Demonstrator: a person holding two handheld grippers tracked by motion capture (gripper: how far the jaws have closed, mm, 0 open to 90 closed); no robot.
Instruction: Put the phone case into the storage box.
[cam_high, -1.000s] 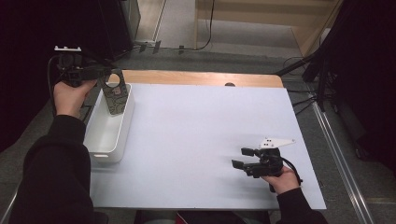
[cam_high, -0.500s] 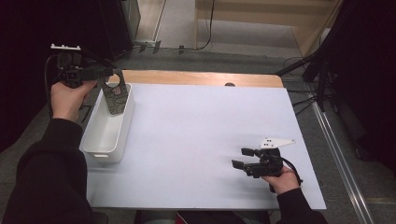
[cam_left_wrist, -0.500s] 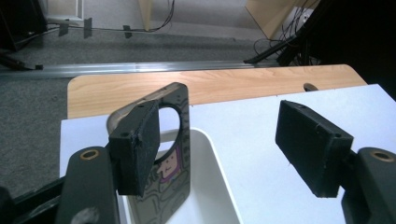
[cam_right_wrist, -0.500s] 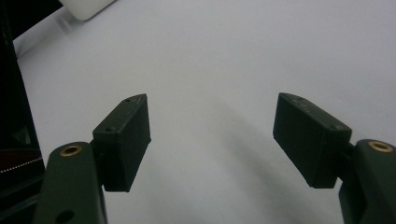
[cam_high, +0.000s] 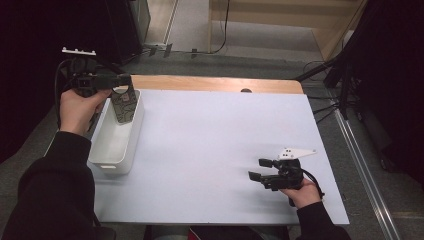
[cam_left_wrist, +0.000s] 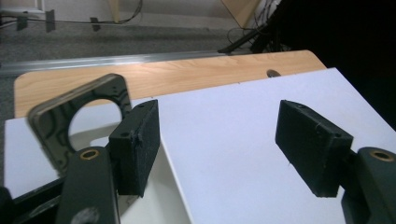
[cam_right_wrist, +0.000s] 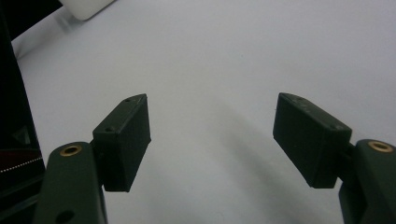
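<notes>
Dark bracket outside left hand-held gripper, leaning in bin

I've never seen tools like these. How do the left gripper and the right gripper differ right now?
The left gripper is raised by the white bin; the right gripper sits low at the table. The left gripper has a dark holed plate just outside one jaw; the right gripper faces bare table. Both stand open, nothing between their jaws.
</notes>
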